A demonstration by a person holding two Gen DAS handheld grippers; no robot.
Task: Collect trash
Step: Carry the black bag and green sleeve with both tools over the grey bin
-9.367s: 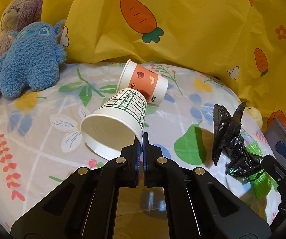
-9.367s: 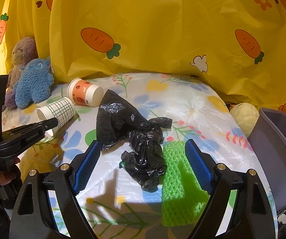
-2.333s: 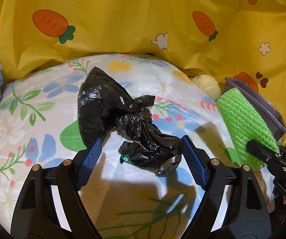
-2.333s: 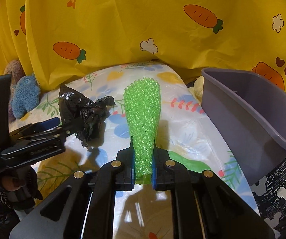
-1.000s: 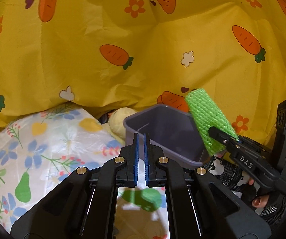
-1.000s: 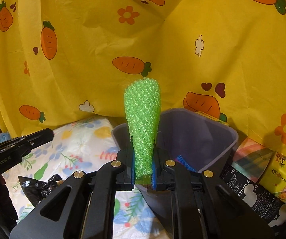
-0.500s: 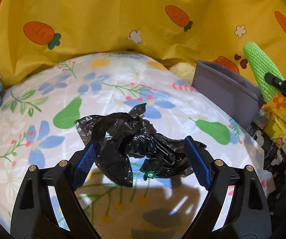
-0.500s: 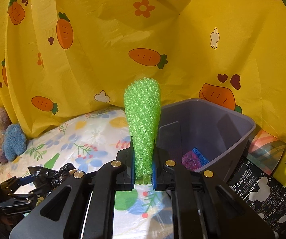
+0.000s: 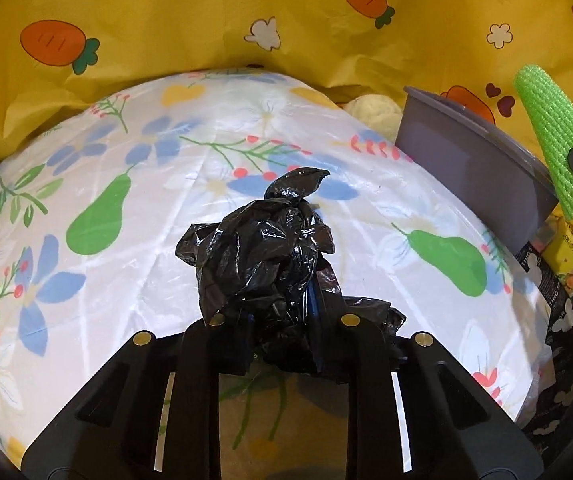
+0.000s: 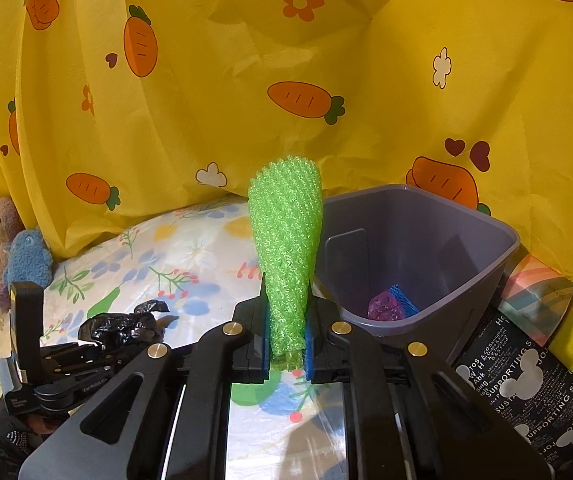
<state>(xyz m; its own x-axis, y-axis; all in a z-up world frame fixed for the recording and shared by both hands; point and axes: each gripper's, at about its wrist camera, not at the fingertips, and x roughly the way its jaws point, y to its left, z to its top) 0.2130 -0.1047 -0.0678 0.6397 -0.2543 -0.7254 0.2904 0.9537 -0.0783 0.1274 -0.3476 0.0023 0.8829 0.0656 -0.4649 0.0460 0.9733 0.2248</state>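
Note:
A crumpled black plastic bag [image 9: 262,248] lies on the floral sheet [image 9: 126,264]. My left gripper [image 9: 280,308] is closing on the bag's near end, with the plastic bunched between its blue pads. From the right wrist view the same bag [image 10: 122,326] and left gripper [image 10: 98,350] sit low on the left. My right gripper [image 10: 286,332] is shut on a green foam net [image 10: 286,240], which stands upright just left of the grey bin [image 10: 486,240]. Purple and blue scraps [image 10: 390,306] lie at the bin's bottom. In the left wrist view the net [image 9: 554,136] hangs above the bin [image 9: 466,160].
A yellow carrot-print curtain [image 10: 246,60] closes off the back. Two plush toys [image 10: 26,260] sit at the far left of the bed, and a cream plush ball [image 9: 374,106] lies beside the bin. Printed black packaging [image 10: 518,380] and coloured boxes [image 10: 538,292] crowd the right.
The left gripper dropped from the bin area to the black bag, opened wide around it, then narrowed onto it. The right gripper keeps the green net and has shifted slightly.

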